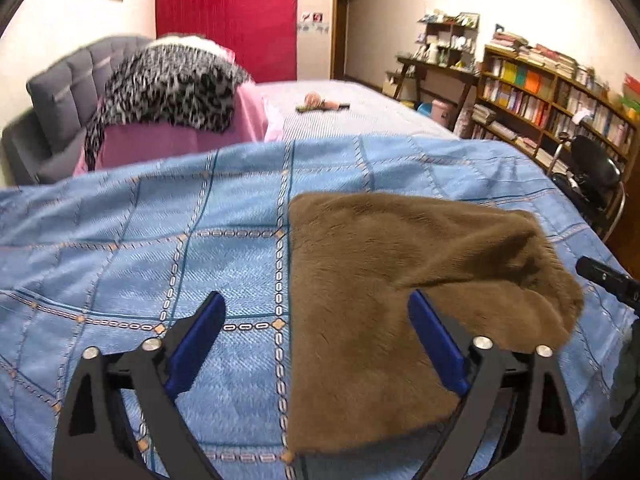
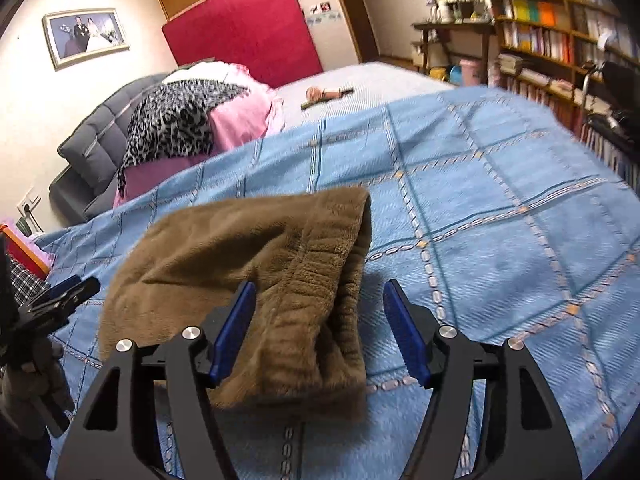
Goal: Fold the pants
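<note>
Brown fleece pants (image 1: 372,248) lie folded in a compact bundle on the blue checked bedspread (image 1: 140,240). My left gripper (image 1: 316,296) hangs open just above their left edge, which runs between the blue pads (image 1: 196,340) without touching them. In the right wrist view the pants (image 2: 224,248) show their ribbed waistband at the near right end. My right gripper (image 2: 319,285) is open over that end, and its left pad (image 2: 234,332) stands close beside the fleece. The pads do not press on the cloth. Each view catches the tip of the other gripper at its edge.
The bedspread (image 2: 500,200) covers the near part of the bed. Behind it are pink pillows (image 1: 168,136) under a leopard-print blanket (image 1: 172,88), and a grey padded headboard (image 1: 60,92). Bookshelves (image 1: 552,92) and a black chair (image 1: 596,168) stand at the right.
</note>
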The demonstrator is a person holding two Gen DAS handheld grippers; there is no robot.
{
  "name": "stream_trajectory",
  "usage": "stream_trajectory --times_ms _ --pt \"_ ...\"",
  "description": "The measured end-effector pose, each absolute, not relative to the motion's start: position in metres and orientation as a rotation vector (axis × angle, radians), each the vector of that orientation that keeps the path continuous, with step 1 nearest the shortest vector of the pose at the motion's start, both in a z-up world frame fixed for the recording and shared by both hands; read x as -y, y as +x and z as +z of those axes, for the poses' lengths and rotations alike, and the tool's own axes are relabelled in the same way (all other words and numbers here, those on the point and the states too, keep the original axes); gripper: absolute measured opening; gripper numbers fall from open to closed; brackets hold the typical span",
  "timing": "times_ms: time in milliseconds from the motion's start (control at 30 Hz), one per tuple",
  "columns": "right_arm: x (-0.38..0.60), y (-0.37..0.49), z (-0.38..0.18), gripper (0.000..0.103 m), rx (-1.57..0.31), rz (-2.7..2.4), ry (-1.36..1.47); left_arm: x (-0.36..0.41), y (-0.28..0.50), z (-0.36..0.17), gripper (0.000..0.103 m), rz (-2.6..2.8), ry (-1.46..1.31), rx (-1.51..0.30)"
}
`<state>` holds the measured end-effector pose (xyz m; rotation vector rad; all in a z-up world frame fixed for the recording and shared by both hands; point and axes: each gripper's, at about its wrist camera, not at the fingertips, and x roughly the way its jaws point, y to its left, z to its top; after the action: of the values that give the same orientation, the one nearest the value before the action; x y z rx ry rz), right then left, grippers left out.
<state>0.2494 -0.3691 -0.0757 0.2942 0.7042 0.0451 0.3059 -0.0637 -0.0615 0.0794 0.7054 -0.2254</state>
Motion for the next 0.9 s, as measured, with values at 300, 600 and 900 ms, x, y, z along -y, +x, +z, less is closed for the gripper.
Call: stream_trajectory --times_ms 300,600,900 --pt "0.326 0.193 -0.042 0.092 -0.642 0.051 0.229 0.085 0.246 -0.034 0.098 -0.188 0.133 -0.663" --pt "0.316 0.161 -0.034 0.094 -0.634 0.044 0.257 0.089 0.210 -0.019 0.098 -0.160 0.160 -0.633" --pt "0.303 0.137 -0.021 0.098 -0.597 0.029 0.214 0.096 0.186 -0.006 0.098 -0.113 0.210 -0.602"
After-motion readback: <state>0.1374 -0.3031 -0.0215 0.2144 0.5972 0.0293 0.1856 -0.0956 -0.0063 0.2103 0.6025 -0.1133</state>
